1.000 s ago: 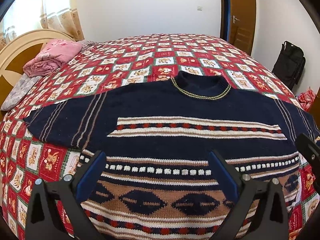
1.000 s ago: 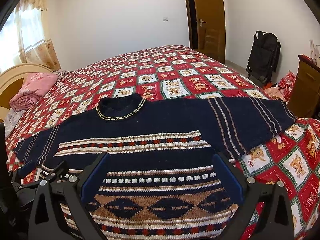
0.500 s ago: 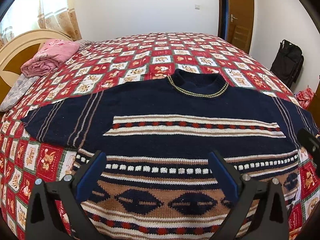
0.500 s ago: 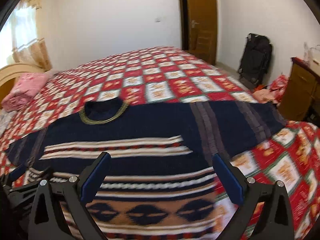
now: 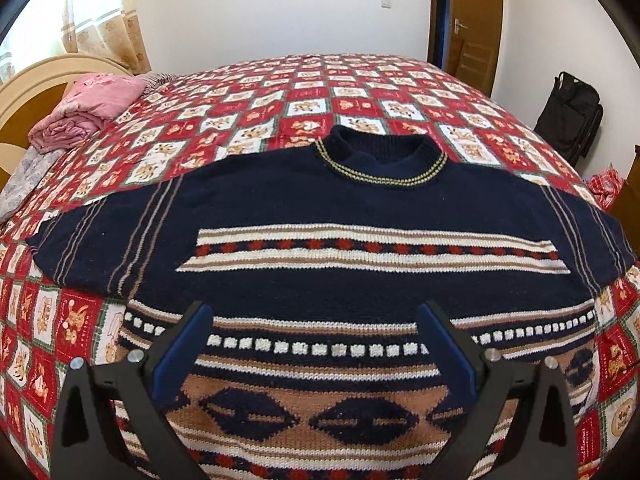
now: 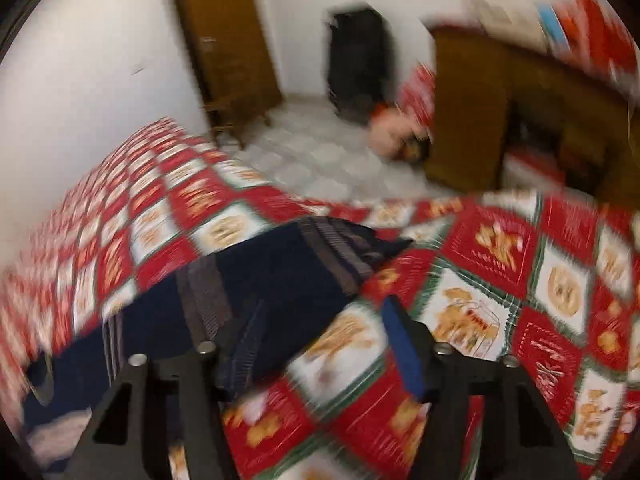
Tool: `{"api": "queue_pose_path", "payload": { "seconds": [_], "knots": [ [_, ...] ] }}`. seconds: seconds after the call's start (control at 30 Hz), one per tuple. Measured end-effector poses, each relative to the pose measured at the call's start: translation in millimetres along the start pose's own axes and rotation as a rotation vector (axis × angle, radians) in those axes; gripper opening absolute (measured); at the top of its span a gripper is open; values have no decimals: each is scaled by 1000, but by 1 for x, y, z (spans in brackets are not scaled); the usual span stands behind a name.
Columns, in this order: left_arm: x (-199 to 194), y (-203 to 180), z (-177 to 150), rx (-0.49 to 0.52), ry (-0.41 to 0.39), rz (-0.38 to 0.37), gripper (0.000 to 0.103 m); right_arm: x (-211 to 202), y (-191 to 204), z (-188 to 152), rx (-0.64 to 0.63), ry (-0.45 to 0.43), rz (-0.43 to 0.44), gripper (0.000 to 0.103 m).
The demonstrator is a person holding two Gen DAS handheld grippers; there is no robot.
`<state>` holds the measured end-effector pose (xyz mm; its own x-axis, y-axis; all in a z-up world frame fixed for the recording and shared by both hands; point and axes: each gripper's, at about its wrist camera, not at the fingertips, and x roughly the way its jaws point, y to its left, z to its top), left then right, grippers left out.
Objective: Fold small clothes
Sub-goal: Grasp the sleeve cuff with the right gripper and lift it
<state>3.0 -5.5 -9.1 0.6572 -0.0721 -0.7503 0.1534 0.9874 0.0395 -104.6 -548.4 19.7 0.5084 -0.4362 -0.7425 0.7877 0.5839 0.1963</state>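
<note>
Blue pads (image 5: 182, 350) on my left gripper (image 5: 316, 356) stand wide apart over the sweater (image 5: 360, 280), gripping nothing. My right gripper (image 6: 308, 344) has just been closing; its jaws sit partly open beside the sleeve (image 6: 280, 276) at centre frame, and through the blur I see no cloth pinched. One sweater lies flat and unfolded mid-frame on the quilt (image 5: 256, 108), both sleeves out. I judge that no fold is made yet. One pink bundle (image 5: 88, 108) sits upper left.
</note>
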Motion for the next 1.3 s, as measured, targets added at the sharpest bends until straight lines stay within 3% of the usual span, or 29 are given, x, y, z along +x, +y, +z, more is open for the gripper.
{"api": "queue_pose_path", "payload": {
  "seconds": [0.07,0.13,0.43,0.53,0.63,0.73,0.8,1.0,1.13,1.2,1.3],
  "knots": [
    [2,-2,2,6,7,9,103,21,-25,17,87,41,18,60],
    [3,-3,5,9,9,16,103,35,-33,27,92,66,11,60],
    [13,-17,11,36,33,47,103,92,-9,46,-76,197,-95,56],
    [17,-19,12,44,47,57,103,110,-4,46,-93,243,-114,48],
    [19,-19,13,38,60,53,103,110,-5,45,-70,238,-70,30],
    [19,-20,13,43,60,55,103,103,-8,43,-46,209,-72,17],
    [18,-19,14,40,58,50,103,95,-8,42,-19,164,-72,15],
    [12,-11,13,23,44,36,103,20,59,25,-235,-115,-195,14],
    [5,1,14,-6,19,35,103,-44,138,-13,-427,-260,-98,14],
    [2,8,14,-28,11,34,103,-72,182,-43,-497,-263,32,14],
    [-2,20,13,-62,3,28,103,-105,250,-101,-596,-176,325,15]
  ]
}}
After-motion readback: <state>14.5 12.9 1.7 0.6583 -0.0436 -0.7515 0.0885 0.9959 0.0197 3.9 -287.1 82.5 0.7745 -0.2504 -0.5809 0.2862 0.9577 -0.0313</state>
